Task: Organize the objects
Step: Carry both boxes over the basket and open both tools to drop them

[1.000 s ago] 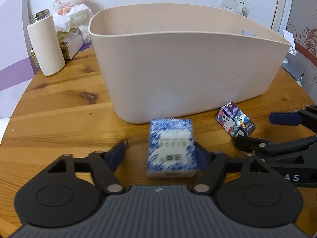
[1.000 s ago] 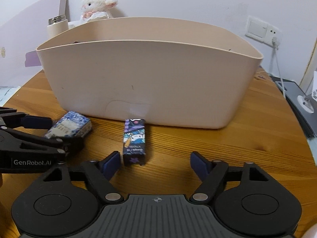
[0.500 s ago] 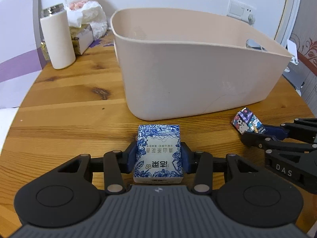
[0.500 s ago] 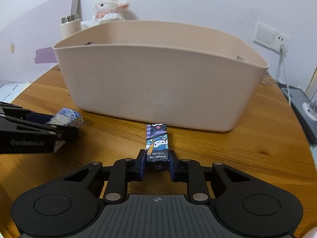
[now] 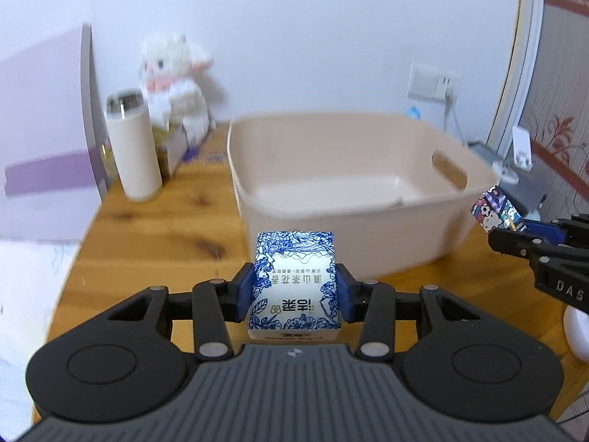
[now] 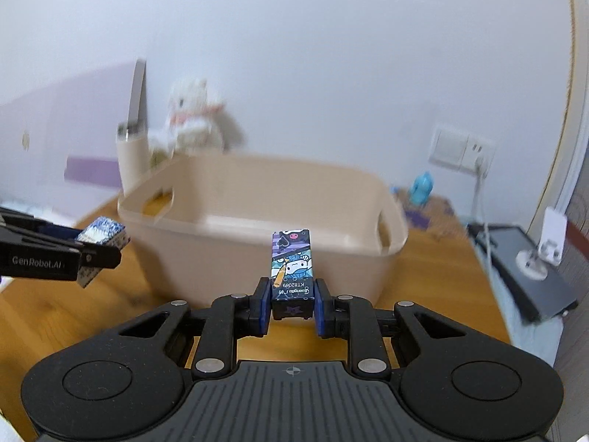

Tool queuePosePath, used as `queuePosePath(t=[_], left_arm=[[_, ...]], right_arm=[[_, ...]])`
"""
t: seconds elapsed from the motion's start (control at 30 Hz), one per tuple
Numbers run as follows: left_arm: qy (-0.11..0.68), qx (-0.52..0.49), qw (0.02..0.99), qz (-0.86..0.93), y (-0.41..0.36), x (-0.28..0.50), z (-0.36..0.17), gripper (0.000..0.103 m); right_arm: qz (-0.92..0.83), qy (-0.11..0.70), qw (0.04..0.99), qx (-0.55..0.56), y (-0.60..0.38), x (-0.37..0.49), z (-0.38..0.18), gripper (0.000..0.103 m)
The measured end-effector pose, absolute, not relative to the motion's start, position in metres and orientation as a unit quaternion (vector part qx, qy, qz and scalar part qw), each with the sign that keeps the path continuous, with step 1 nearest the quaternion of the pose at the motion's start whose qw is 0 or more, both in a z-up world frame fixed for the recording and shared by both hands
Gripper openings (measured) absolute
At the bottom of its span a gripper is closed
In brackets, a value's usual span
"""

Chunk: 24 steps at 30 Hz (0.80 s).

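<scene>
My left gripper (image 5: 294,296) is shut on a blue-and-white floral box (image 5: 294,283) and holds it in the air just short of the beige tub (image 5: 368,237). My right gripper (image 6: 292,304) is shut on a narrow cartoon-print box (image 6: 292,265), also lifted in front of the tub (image 6: 257,258). The tub's inside looks empty. The right gripper with its cartoon box (image 5: 497,210) shows at the right of the left wrist view. The left gripper with the floral box (image 6: 101,237) shows at the left of the right wrist view.
The tub stands on a round wooden table (image 5: 147,228). A cream flask (image 5: 132,147) and a white plush lamb (image 5: 173,81) stand behind the tub's left end. A small blue figure (image 6: 421,188), a wall socket (image 6: 462,147) with cable and a dark device (image 6: 526,258) lie to the right.
Both grippers closed on their boxes on the table, then lifted them up to about the height of the tub's rim, so the tub's inside now shows.
</scene>
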<state>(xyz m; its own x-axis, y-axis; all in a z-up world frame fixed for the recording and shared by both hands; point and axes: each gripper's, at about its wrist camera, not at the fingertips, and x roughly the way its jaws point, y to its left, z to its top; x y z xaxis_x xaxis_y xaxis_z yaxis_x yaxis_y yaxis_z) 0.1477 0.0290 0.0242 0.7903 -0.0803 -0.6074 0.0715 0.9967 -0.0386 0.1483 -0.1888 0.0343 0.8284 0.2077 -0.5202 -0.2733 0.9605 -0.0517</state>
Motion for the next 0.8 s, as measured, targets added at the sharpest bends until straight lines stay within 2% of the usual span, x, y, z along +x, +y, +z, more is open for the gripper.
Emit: queuePosePath(t=[0.2,0.37,0.8], left_arm=[[0.276,0.005,0.960,-0.043,0.018,0.167,0.063,0.047],[0.277,0.021,0.960,-0.040,0.002,0.202,0.071,0.047],[0.375,0.054,0.925,-0.014,-0.029,0.283,0.007,0.047]], right_arm=[[0.110,0.229,0.966,-0.048,-0.196,0.164,0.062,0.022],[0.097,0.224,0.969,-0.040,-0.198,0.191,0.070,0.022],[0.069,0.292,0.953,-0.046,-0.185,0.256,0.032,0.022]])
